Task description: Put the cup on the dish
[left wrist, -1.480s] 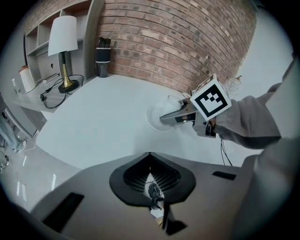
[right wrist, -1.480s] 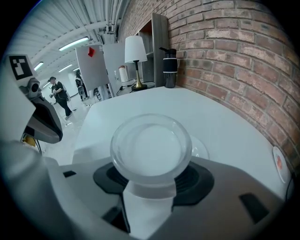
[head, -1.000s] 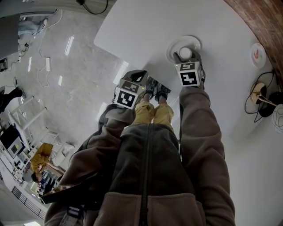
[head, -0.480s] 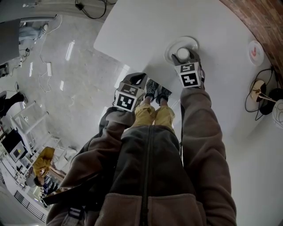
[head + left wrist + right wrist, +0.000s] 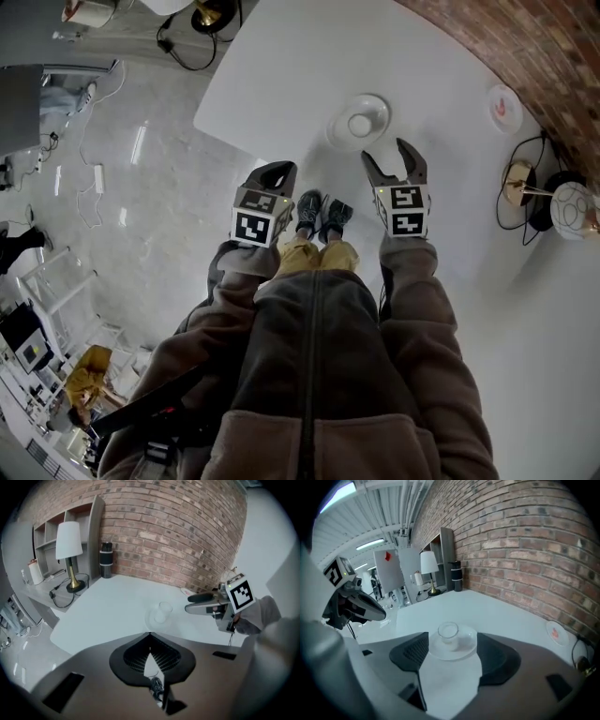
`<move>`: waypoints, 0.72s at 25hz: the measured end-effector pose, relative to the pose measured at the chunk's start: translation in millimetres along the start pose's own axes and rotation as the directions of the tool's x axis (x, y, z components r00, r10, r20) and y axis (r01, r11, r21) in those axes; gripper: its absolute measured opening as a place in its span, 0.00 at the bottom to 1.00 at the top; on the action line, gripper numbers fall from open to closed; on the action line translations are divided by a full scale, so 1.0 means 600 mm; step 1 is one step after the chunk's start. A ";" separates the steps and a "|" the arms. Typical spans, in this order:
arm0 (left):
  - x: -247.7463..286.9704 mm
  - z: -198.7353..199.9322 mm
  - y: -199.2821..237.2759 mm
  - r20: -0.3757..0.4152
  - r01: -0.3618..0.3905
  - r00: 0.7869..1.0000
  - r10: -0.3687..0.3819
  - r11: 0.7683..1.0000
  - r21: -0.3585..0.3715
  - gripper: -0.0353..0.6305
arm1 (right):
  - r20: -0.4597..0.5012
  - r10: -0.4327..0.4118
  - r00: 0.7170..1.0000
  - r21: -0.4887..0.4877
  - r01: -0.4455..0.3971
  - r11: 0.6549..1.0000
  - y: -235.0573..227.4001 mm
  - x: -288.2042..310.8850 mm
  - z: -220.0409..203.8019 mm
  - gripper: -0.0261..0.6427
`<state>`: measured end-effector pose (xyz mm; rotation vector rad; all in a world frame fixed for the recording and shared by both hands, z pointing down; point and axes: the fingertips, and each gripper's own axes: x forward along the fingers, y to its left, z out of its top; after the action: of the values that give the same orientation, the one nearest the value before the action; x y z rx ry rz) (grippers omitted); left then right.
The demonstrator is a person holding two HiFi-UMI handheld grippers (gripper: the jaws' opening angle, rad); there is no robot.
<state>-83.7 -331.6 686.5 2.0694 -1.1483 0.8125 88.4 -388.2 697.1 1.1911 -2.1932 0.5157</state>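
Cup (image 5: 360,125) on dish (image 5: 381,107) just ahead of right claw (image 5: 384,151), whose jaws have just opened wide, empty; left claw (image 5: 278,170) closed, empty.

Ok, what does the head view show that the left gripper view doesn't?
Only the head view: the person's zipped jacket front, and the left gripper seen from outside.
Only the left gripper view: the dark flask standing by the brick wall, and the left jaws from behind, shut at the tips.
Both: the cup standing on the dish on the white table, and the right gripper, whose jaws have just been opening, with nothing between them.
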 end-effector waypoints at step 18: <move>-0.251 0.372 -0.157 0.518 -0.060 0.854 -0.046 0.981 0.187 0.06 | 0.419 -0.248 0.873 0.050 0.250 0.967 -0.025 -0.366 0.297 0.10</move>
<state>-18.8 -388.1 414.7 2.5482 -1.3989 0.3758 140.9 -362.7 420.1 1.6827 -2.3311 0.1475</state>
